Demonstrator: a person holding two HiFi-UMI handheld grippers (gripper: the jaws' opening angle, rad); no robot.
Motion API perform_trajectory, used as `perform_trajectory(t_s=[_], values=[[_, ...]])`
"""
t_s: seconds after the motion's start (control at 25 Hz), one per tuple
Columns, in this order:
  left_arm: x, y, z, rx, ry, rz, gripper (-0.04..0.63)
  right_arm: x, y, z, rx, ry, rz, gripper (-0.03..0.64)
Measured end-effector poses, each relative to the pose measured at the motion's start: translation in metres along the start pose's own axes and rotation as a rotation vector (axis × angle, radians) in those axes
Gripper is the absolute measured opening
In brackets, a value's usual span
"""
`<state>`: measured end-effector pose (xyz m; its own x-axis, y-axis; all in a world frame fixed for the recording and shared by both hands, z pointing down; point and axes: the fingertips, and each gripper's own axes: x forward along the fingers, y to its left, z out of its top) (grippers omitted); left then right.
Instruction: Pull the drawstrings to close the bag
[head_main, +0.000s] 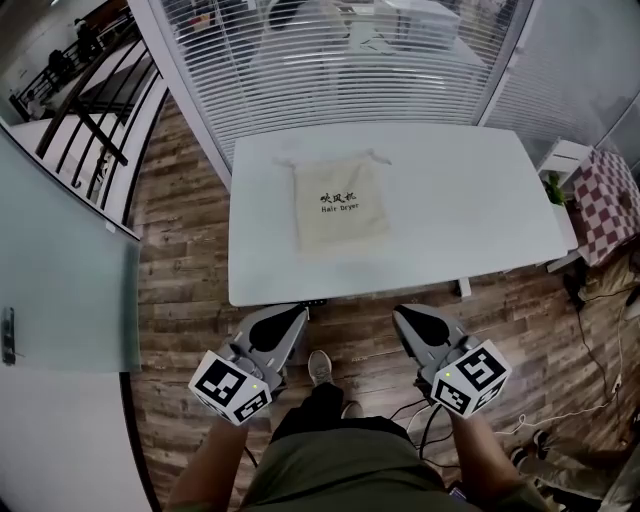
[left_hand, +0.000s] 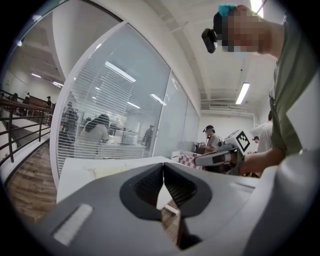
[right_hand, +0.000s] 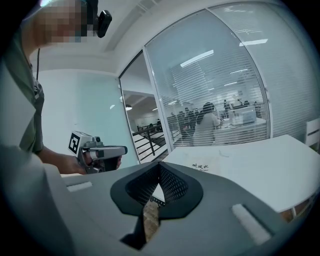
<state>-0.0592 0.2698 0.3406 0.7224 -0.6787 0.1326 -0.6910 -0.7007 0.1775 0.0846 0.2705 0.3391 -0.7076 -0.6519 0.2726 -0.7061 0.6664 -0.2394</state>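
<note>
A cream drawstring bag (head_main: 340, 203) with black print lies flat on the white table (head_main: 470, 210), its mouth at the far edge with thin strings (head_main: 377, 156) trailing to both sides. My left gripper (head_main: 303, 310) is shut and empty, short of the table's near edge on the left. Level with it on the right, my right gripper (head_main: 398, 312) is also shut and empty. In the right gripper view the bag (right_hand: 202, 167) shows small beyond the closed tips (right_hand: 160, 163), with the left gripper (right_hand: 124, 149) off to the side. The left gripper view shows its tips (left_hand: 163, 165) meeting before the table (left_hand: 75, 172).
A glass wall with blinds (head_main: 330, 60) stands behind the table. A checked cloth (head_main: 612, 200) and a small plant (head_main: 556, 188) are at the right end. Wood floor (head_main: 180, 250) lies around the table, with cables (head_main: 590, 400) on the right and my shoe (head_main: 319, 368) under me.
</note>
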Motion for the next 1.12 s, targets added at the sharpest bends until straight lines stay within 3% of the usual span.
perform_trajectory(t_s=[0.6, 1.12], values=[[0.021, 0.090, 0.015, -0.013, 0.007, -0.028, 0.006, 0.089, -0.014, 0.033, -0.005, 0.004, -0.025, 0.009], [0.037, 0.130, 0.019, -0.007, 0.010, -0.046, 0.006, 0.123, -0.030, 0.044, -0.006, -0.001, -0.052, 0.009]])
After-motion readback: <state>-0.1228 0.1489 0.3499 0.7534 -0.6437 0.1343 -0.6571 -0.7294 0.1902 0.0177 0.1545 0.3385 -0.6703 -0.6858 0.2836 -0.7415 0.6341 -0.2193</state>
